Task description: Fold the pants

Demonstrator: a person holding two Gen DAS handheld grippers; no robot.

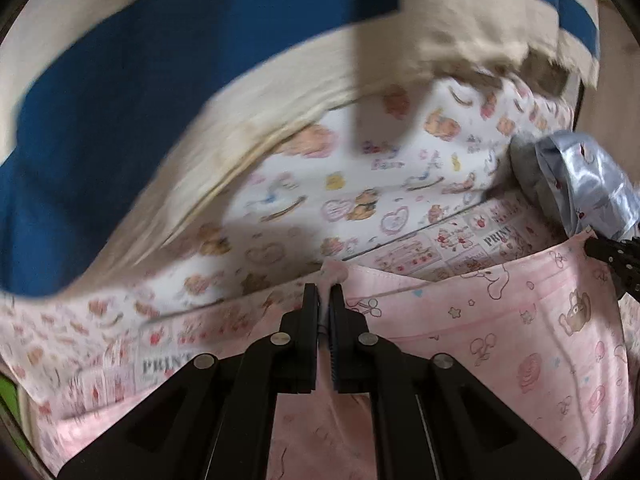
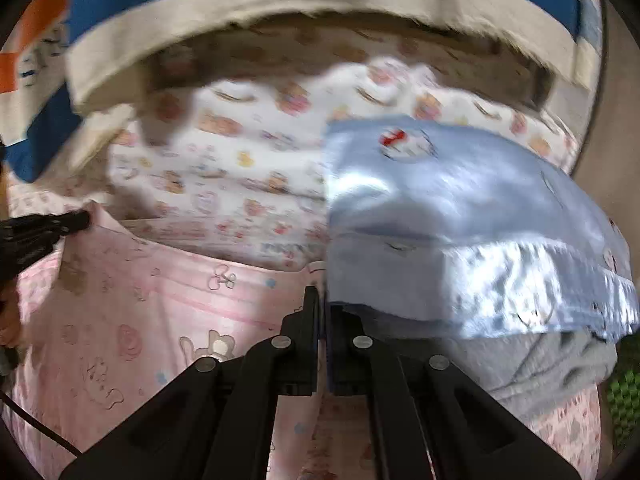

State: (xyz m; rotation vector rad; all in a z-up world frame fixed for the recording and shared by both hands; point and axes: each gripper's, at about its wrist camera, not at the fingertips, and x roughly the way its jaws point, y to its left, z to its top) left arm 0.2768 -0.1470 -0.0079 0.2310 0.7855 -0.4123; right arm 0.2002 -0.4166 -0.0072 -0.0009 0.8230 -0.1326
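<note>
The left gripper (image 1: pixel 324 292), angled downward, pinches the upper edge of the pink pants (image 1: pixel 500 320). The right gripper (image 2: pixel 322 294), likewise tilted, clamps the same edge farther right, beside a blue satin blanket (image 2: pixel 460 208).

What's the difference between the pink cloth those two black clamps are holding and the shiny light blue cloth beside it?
The pink printed cotton-like pants look matte and carry outlined bears and sweets; the glossy light blue satin-like cloth is nearly plain, with a few small red-and-white motifs. The pink pants are pinched at their top edge by the shut left gripper and right gripper; the blue cloth lies in a thick folded stack. Both lie on the patterned bedsheet.
</note>
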